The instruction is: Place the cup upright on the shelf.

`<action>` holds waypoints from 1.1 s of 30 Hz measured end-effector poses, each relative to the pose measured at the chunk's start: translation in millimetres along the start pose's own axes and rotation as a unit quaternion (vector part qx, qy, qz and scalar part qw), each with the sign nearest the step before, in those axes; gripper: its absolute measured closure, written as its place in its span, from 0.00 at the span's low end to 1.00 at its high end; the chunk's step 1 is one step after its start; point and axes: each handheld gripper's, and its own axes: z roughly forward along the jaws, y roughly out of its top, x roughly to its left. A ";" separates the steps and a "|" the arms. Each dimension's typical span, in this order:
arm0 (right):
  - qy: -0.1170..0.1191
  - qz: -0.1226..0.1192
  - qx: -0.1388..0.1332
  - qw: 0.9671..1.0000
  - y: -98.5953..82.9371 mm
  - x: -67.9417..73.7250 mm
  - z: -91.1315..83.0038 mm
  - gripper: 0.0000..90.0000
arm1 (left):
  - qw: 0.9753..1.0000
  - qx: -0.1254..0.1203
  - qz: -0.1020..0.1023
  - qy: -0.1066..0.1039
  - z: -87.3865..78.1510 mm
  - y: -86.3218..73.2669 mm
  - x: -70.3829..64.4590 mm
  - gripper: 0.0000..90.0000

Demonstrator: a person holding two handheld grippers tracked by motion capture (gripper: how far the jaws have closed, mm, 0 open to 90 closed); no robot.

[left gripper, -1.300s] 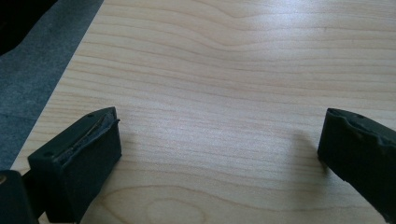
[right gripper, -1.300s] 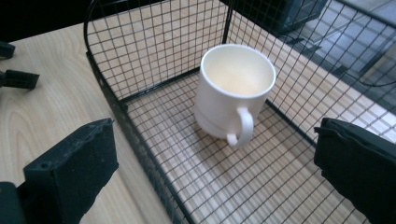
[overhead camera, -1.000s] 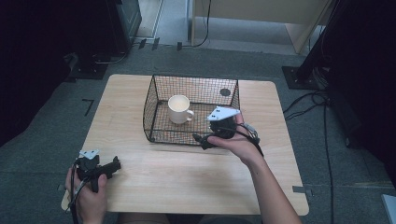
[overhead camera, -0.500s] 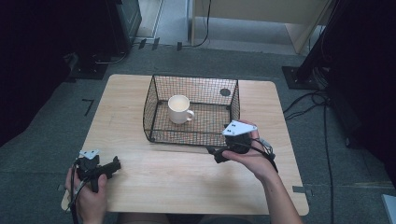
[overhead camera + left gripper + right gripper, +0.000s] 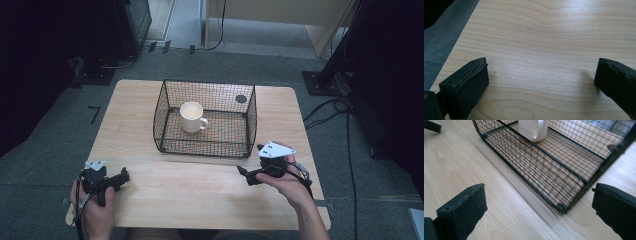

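Currently, the white mug (image 5: 191, 117) stands upright inside the black wire basket (image 5: 249, 120) on the wooden table (image 5: 190, 190). Right gripper (image 5: 250, 170): just outside the basket's near right corner, jaws apart, empty. Left gripper (image 5: 121, 177): near the table's front left corner, jaws apart over bare wood.
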 end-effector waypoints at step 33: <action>-0.148 0.116 0.088 0.978 -106.5 -56.2 0.7 0.00 | 1.000 0.001 0.001 0.000 -0.1 0.0 0.1 0.00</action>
